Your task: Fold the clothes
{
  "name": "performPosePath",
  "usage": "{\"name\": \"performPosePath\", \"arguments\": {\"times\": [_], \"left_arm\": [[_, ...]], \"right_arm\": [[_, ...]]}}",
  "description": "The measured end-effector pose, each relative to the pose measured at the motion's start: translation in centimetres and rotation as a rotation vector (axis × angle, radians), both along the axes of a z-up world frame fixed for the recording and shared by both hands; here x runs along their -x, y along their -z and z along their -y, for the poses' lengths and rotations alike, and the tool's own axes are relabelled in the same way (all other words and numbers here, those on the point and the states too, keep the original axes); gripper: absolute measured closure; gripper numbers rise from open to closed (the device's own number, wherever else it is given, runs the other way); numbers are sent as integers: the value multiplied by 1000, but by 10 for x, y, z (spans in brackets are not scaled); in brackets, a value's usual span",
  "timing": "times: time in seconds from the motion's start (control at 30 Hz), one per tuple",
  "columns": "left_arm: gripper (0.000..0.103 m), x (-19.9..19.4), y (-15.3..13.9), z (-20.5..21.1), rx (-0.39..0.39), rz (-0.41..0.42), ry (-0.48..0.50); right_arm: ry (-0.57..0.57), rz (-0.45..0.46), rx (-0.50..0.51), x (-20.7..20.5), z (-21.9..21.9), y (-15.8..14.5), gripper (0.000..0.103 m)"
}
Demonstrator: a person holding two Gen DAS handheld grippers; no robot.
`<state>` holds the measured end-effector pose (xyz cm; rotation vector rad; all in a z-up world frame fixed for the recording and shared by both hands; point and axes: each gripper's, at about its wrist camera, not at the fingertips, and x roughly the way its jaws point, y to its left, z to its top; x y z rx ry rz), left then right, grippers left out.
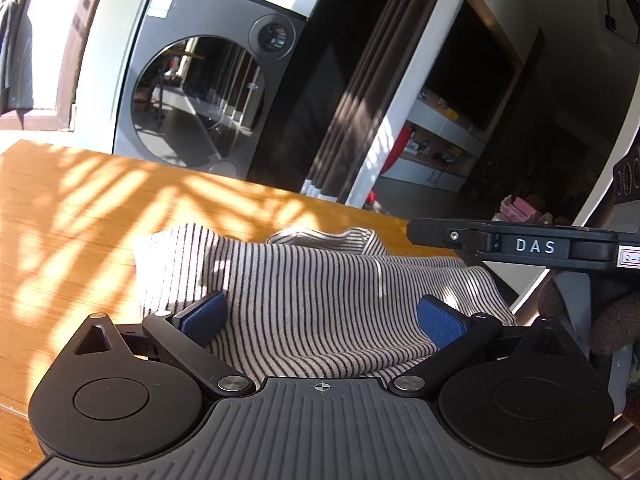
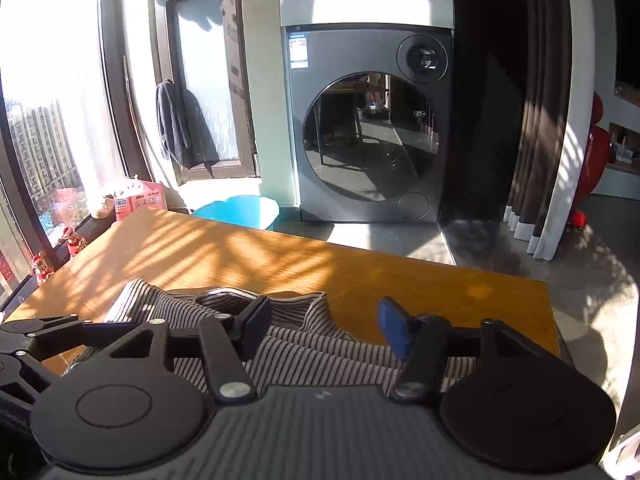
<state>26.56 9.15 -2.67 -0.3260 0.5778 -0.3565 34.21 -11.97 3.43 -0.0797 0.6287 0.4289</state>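
Observation:
A black-and-white striped garment (image 1: 304, 292) lies bunched on the wooden table (image 1: 80, 208). My left gripper (image 1: 320, 316) is open, its blue pads (image 1: 440, 322) spread over the garment's near part, holding nothing. My right gripper shows side-on at the right of the left wrist view (image 1: 412, 232), above the cloth. In the right wrist view the right gripper (image 2: 324, 328) is open over the striped garment (image 2: 304, 344), with its blue pad (image 2: 394, 330) clear of the cloth. The left gripper's arm sits at the left edge there.
A grey washing machine (image 2: 368, 120) stands past the table's far edge (image 2: 400, 256). A blue stool (image 2: 236, 210) sits beside it. Dark curtains (image 2: 536, 120) hang at right. A window sill with small figures (image 2: 42, 268) and pink boxes (image 2: 138, 200) runs along the left.

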Motion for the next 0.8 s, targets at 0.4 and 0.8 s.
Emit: {"name": "performPosePath", "arguments": {"times": [0.4,0.8], "left_arm": [[0,44,-57,-87,135,109,-174],[0,69,-78,-49,141,102,-22]], "right_arm": [[-129,27,20,-3,-25,2,98],[-210,-131,-136,188,48,2,97]]}}
